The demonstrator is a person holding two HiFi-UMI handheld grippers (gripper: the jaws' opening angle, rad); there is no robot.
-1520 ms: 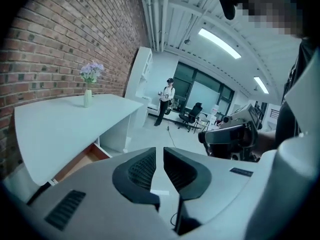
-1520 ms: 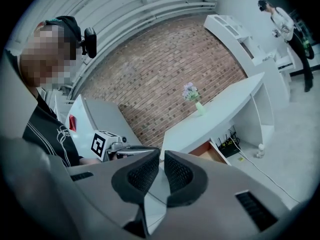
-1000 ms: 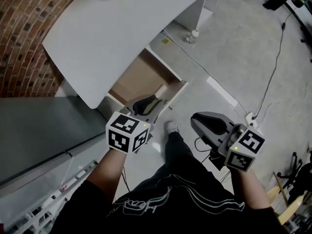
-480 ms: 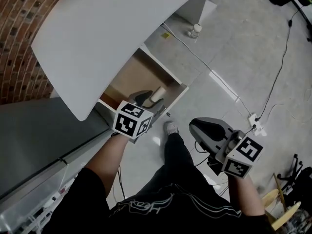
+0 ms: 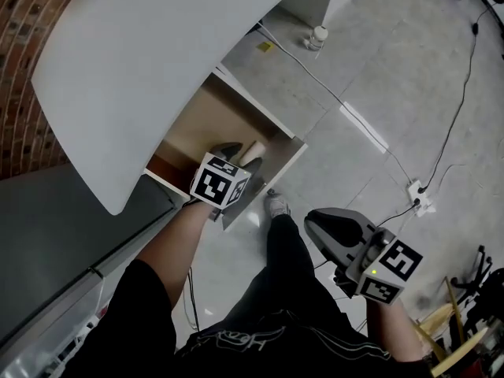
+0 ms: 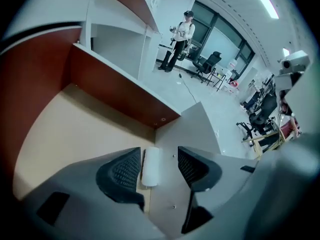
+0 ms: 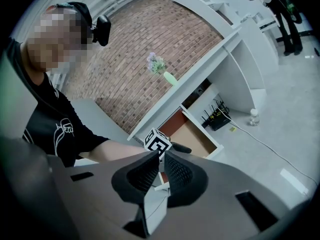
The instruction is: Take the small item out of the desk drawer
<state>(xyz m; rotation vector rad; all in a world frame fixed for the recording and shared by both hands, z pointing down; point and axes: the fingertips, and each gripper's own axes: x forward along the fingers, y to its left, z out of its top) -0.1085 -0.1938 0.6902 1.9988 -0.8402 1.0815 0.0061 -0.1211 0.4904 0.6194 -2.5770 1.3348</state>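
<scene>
Brick wall (image 5: 24, 69): fills the upper left corner of the head view.
Grey surface (image 5: 55, 219): beside the brick, along the left edge, lower than the desk top.
Desk top (image 5: 142, 61): white and curved, overhanging the back part of the drawer.
Drawer (image 5: 197, 124): pulled out from under the desk top, with a tan floor, a red-brown side wall and a pale front panel.
Left gripper (image 5: 230, 153): reaches down into the drawer at its front edge. Its jaws are opening and stand wide, with the small item between them, closer to the left pad. Neither pad presses on it.
Small item (image 6: 151, 166): a short white cylinder lying on the drawer floor against the front panel, near the corner where that panel meets the red-brown side wall. In the head view it shows just beside the left gripper's jaws (image 5: 252, 151).
Shoe (image 5: 276, 205): on the floor just outside the drawer's front panel.
Right gripper (image 7: 161, 161): held over the floor, well apart from the drawer. Its jaws are together with nothing between them.
Bottle (image 5: 317, 36): stands on the floor near the desk's white side panel.
Cable (image 5: 457, 124): trails across the floor at the right.
</scene>
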